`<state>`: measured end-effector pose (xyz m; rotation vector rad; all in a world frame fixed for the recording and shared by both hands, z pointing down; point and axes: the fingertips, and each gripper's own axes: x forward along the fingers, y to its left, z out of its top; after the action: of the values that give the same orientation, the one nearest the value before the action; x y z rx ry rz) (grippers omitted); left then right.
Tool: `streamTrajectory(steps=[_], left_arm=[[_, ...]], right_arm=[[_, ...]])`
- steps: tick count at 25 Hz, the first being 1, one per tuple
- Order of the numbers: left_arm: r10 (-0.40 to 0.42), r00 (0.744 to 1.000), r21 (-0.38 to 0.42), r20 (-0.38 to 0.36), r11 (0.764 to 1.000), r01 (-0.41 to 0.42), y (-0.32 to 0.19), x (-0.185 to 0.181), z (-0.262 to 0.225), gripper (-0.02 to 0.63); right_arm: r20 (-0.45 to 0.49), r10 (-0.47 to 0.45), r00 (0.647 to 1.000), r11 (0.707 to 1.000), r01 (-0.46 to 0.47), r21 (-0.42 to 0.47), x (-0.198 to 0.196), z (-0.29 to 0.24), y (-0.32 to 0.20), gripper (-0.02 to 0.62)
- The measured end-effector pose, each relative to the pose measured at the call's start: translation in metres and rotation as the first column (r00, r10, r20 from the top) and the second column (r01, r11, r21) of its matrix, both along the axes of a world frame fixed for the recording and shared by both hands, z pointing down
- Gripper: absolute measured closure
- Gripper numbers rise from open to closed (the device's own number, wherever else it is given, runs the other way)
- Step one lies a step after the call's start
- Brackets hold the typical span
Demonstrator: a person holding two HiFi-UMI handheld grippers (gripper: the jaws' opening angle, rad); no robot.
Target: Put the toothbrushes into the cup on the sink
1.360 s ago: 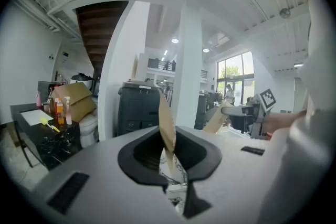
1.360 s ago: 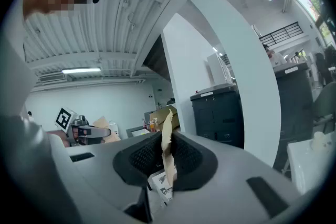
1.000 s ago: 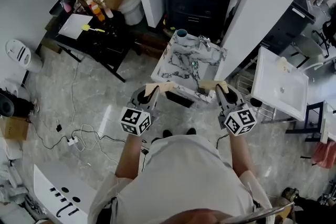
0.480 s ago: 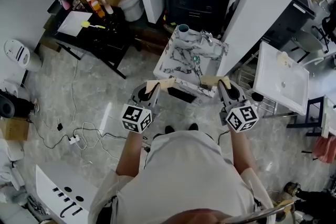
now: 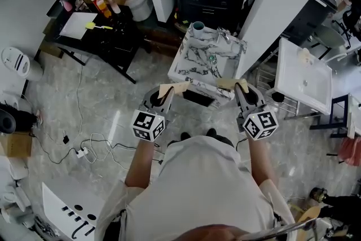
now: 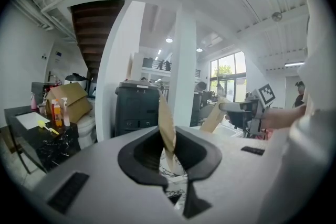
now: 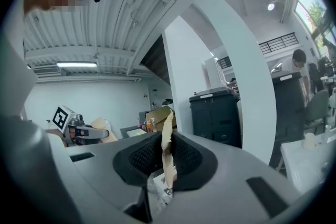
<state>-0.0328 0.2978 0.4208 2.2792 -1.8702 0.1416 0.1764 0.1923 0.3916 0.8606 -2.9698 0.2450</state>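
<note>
I've brought the left gripper [image 5: 172, 89] and right gripper [image 5: 232, 84], both clenched empty, slightly nearer the sink [image 5: 189, 73], ready to start grasping.

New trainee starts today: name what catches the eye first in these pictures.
The marble sink stands mid-frame in the head view, with a cup on its far left corner. The left tool and the right tool both point at its near edge, one at each side.

Head cam's looking steeply down onto the marble sink [image 5: 194, 65]; cams riding the left gripper [image 5: 174, 89] and right gripper [image 5: 231, 85] are facing level, both catching the black cabinet [image 6: 137, 107].
</note>
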Motion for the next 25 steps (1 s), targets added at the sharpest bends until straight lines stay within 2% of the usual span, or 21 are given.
streamTrajectory(steps=[12,25], left_arm=[[0.003,1.000,-0.007,-0.016,1.000,-0.003,0.009,-0.016,0.007,0.552],[-0.040,0.999,-0.029,-0.015,0.999,0.040,-0.035,-0.026,0.016,0.552]], right_arm=[[-0.015,0.033,0.999,0.999,-0.033,-0.009,-0.008,0.005,0.008,0.525],[-0.004,0.010,1.000,0.999,-0.010,-0.040,-0.019,0.021,-0.047,0.525]])
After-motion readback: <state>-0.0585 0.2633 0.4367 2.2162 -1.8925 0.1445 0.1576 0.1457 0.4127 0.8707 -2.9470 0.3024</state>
